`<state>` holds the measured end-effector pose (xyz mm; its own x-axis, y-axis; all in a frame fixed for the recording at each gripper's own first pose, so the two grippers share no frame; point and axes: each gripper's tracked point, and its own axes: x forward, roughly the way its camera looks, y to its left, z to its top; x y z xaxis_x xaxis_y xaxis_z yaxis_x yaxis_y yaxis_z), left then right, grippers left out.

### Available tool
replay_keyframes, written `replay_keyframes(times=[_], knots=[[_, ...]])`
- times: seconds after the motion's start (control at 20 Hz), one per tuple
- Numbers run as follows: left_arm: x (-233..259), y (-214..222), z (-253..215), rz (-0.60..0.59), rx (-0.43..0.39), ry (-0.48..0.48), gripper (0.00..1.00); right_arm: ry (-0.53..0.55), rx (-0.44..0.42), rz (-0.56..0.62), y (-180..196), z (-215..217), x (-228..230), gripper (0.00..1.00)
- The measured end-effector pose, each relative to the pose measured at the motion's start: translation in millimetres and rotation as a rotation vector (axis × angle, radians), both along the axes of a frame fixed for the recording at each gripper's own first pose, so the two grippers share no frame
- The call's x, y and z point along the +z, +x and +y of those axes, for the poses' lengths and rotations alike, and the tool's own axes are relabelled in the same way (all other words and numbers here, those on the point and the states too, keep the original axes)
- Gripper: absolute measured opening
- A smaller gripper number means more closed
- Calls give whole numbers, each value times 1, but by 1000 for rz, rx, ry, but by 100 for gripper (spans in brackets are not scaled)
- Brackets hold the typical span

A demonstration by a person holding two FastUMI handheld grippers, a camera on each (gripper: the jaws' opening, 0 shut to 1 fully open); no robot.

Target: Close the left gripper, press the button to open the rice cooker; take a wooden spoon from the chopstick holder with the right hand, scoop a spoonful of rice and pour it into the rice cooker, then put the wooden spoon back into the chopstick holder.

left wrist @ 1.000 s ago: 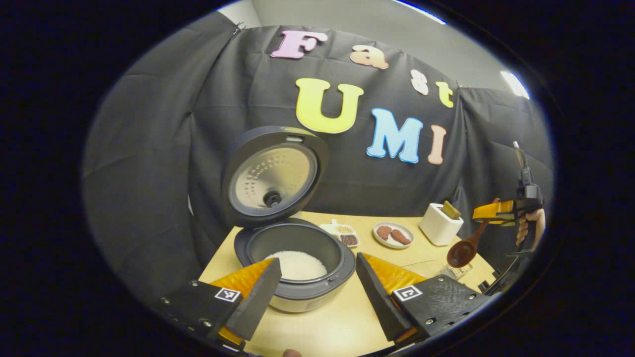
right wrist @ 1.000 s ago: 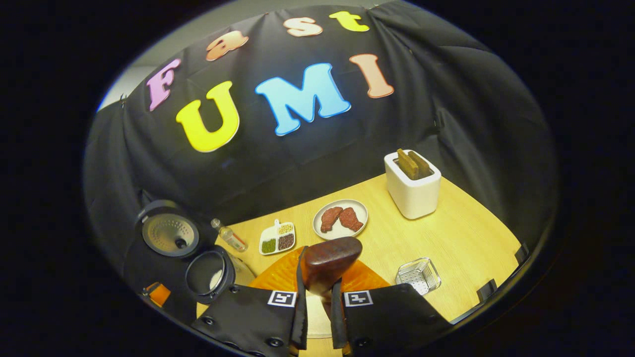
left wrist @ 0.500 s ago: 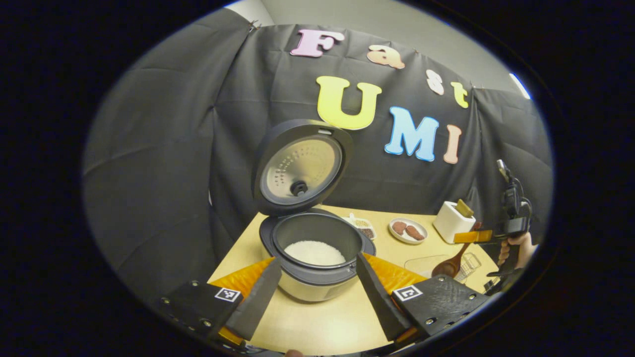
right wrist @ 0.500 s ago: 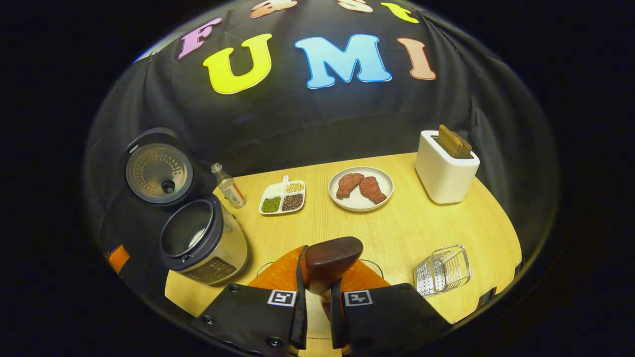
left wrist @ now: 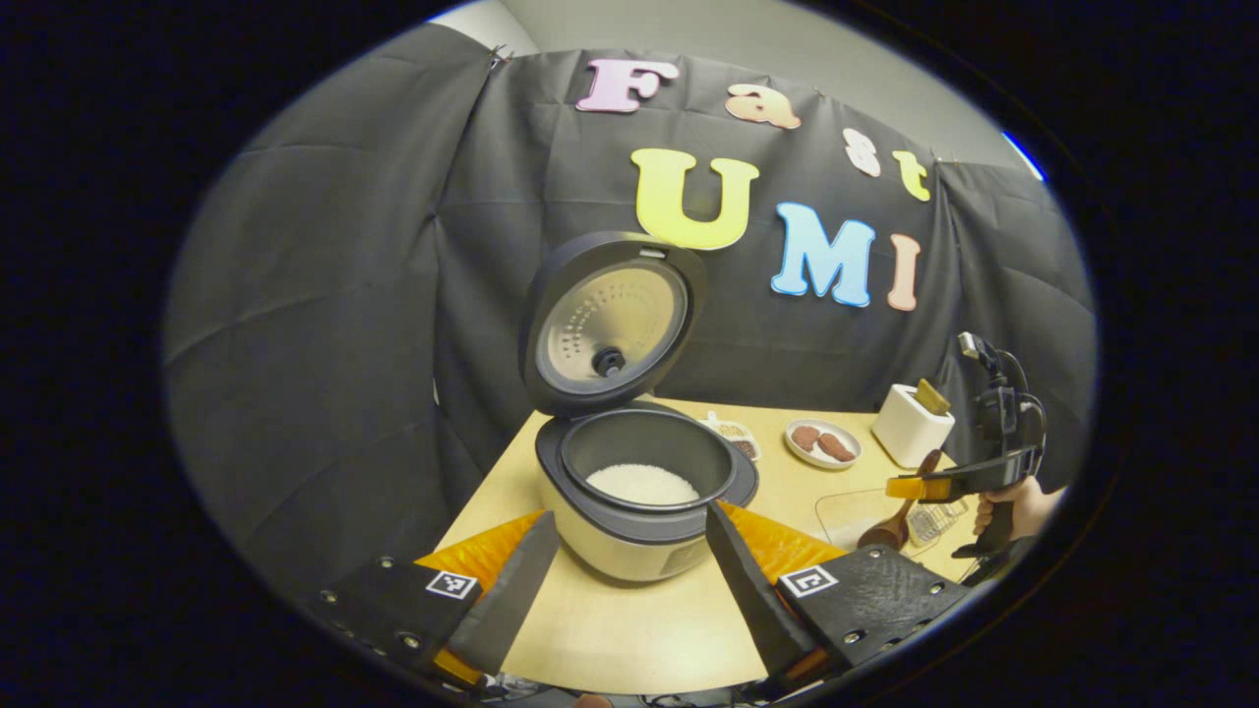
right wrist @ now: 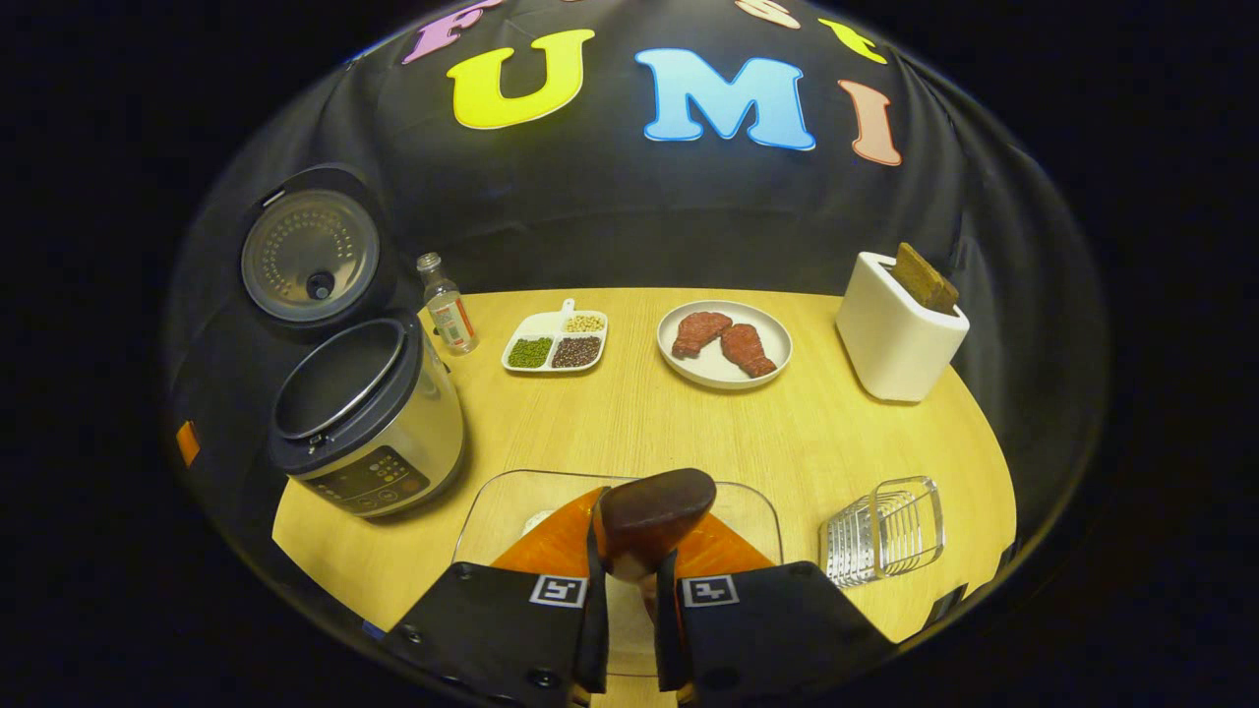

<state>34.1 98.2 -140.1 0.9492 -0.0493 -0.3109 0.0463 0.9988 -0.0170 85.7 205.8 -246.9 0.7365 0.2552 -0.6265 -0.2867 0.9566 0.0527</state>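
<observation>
In the left gripper view the rice cooker [left wrist: 644, 501] sat at the centre of the frame on the wooden table [left wrist: 629, 639], its lid [left wrist: 610, 324] standing up and open behind the pot, with white rice [left wrist: 641, 484] lying in the bottom of the bowl. The left gripper [left wrist: 629, 580] hung at the lower edge of that frame with its jaws spread wide and nothing between them, the cooker showing through the gap. At the far right of the same frame a hand [left wrist: 1018, 506] held the right gripper [left wrist: 910, 487], from which the wooden spoon [left wrist: 890, 526] pointed down toward a clear dish [left wrist: 851, 511] on the table. In the right gripper view the right gripper [right wrist: 629, 600] filled the lower middle, its jaws pinching the handle of the wooden spoon [right wrist: 654, 506], whose dark bowl stood just above the fingertips and over the clear dish [right wrist: 502, 511]. The rice cooker [right wrist: 369, 423] stood at the left of this frame, open, with a small bottle [right wrist: 448, 315] just beside it. Further along the back of the table [right wrist: 629, 423] lay a divided tray of beans [right wrist: 556, 344], a plate [right wrist: 689, 374] with two pieces of meat, and a white toaster [right wrist: 895, 339] holding bread at the upper right. The wire chopstick holder [right wrist: 885, 536] sat at the lower right, near the table's edge, well apart from the cooker.
</observation>
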Motion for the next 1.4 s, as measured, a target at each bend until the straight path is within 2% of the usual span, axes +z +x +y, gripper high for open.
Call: replay_keyframes(times=[0.2,0.25,0.3,0.4,0.55,0.6,0.65,0.7,0.75,1.0,1.1,1.15,1.35,1.4], knots=[[1,-7,4,-5,21,6,95,71,6,70,-10,19,-9,21],[1,-8,6,-5,26,8,95,100,-3,93,-11,23,-11,18],[2,-11,7,-5,30,7,95,122,-9,121,-13,26,-12,21],[0,-16,9,-3,40,-9,95,160,0,170,-19,33,-12,21],[-2,-19,10,3,53,-23,95,178,-2,189,-22,35,-12,21],[-3,-20,10,4,54,-20,95,183,-7,193,-22,36,-12,17],[-2,-19,10,4,52,-14,95,191,-13,199,-23,35,-12,21],[-2,-18,9,2,49,-6,95,207,-21,206,-23,34,-11,17],[-1,-17,9,-2,46,3,95,222,-30,209,-22,32,-11,21],[9,-12,5,-19,28,18,95,326,-135,238,-17,9,-4,21],[8,-8,2,-19,19,20,95,365,-173,246,-15,-1,-1,17],[7,-6,0,-16,13,22,95,382,-191,246,-15,-5,2,21],[5,3,-8,-9,-12,17,95,443,-261,233,-10,-27,18,21],[5,5,-9,-12,-13,17,95,454,-279,237,-8,-32,22,17]])
